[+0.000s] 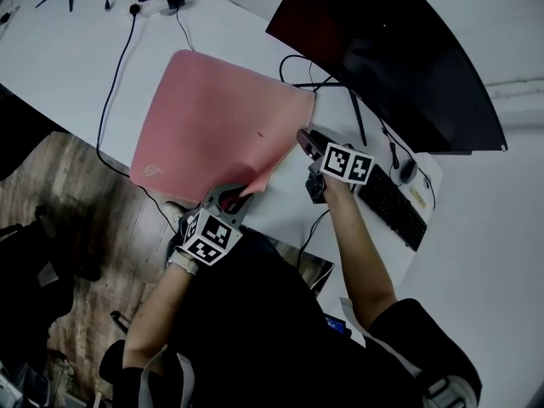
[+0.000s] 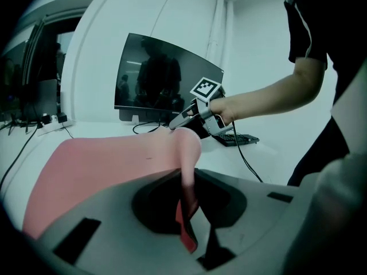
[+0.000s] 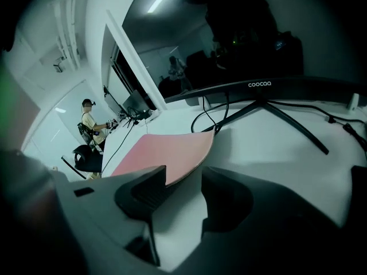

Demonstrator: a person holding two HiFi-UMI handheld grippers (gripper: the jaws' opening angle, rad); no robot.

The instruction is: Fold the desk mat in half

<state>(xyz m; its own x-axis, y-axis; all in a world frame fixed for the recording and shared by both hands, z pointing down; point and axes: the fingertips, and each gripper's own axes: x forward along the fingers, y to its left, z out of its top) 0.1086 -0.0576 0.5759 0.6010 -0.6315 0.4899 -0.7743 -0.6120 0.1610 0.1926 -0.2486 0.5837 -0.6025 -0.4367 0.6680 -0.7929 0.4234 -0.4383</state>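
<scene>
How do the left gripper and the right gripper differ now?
The left gripper is shut on the desk mat at its curled near corner; the right gripper's jaws stand apart and pinch nothing. The right reaches nearer the monitor than the left. Both sit along one mat edge.

The desk mat (image 1: pixel 212 117) is showing pink ahead of the grey left gripper (image 1: pixel 240 195), whose cube (image 1: pixel 209 239) is wearing black-and-white squares, against a white desk (image 1: pixel 68 58), with a black monitor (image 1: pixel 382 49) beyond.

desk mat (image 1: pixel 212 117) on table (image 1: pixel 68 49), monitor (image 1: pixel 382 49) behind
</scene>
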